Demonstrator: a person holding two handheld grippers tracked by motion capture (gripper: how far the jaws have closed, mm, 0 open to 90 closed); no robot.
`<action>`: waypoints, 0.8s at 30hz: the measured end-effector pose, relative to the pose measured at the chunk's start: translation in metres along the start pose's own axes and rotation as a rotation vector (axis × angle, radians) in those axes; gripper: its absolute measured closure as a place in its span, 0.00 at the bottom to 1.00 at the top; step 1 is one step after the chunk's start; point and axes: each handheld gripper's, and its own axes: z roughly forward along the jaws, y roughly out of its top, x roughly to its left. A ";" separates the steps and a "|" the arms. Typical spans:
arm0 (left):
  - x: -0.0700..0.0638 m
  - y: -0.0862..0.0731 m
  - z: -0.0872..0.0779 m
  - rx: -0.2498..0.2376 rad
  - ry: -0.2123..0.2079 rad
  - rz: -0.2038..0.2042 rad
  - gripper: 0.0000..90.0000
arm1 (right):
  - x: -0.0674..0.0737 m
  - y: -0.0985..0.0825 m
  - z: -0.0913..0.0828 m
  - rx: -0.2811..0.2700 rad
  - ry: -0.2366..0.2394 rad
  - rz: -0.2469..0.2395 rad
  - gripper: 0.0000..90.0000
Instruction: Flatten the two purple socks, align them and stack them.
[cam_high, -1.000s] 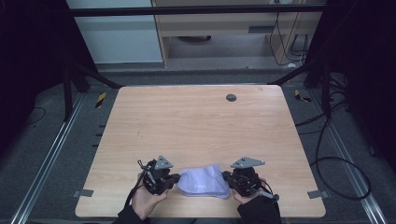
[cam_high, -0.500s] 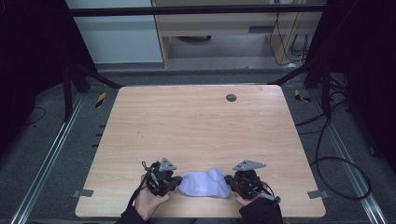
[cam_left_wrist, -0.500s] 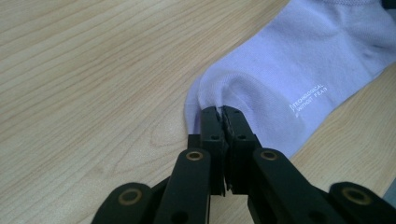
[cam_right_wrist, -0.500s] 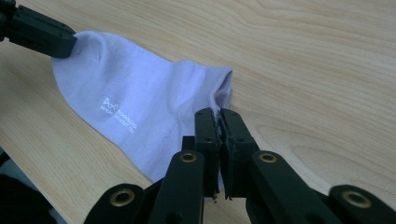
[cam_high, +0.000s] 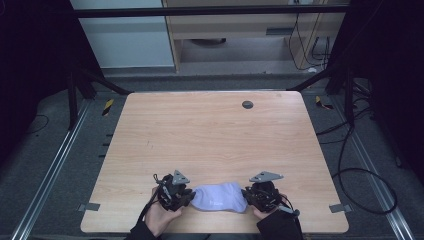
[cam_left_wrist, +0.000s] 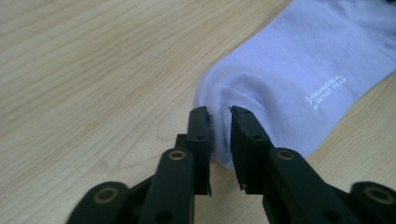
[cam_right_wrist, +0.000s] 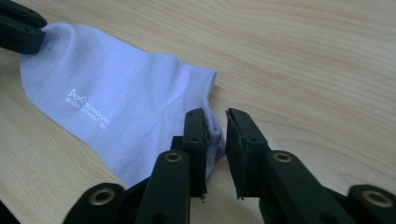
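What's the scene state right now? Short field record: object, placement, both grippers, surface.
object: pale lilac sock, white print on it
placement: lying flat near the table's front edge, between the two grippers
left gripper: jaws have just been opening; sock end sits in the gap, no clamp
right gripper: jaws have just been opening; sock edge by the left jaw, gap visible
surface: wooden table, dark round hole near the far edge

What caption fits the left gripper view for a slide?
Left gripper with jaws just opened, a fold of the pale sock loose between them on the wooden table.
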 end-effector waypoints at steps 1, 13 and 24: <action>0.000 0.000 0.000 0.000 0.000 0.000 0.81 | 0.000 0.000 0.000 0.000 0.000 0.000 0.84; -0.019 0.011 0.008 -0.126 0.005 0.064 0.87 | 0.009 0.002 0.004 -0.099 0.086 -0.065 0.94; -0.025 0.003 0.024 -0.064 -0.005 0.102 0.92 | 0.006 -0.004 0.024 -0.002 0.092 -0.073 1.00</action>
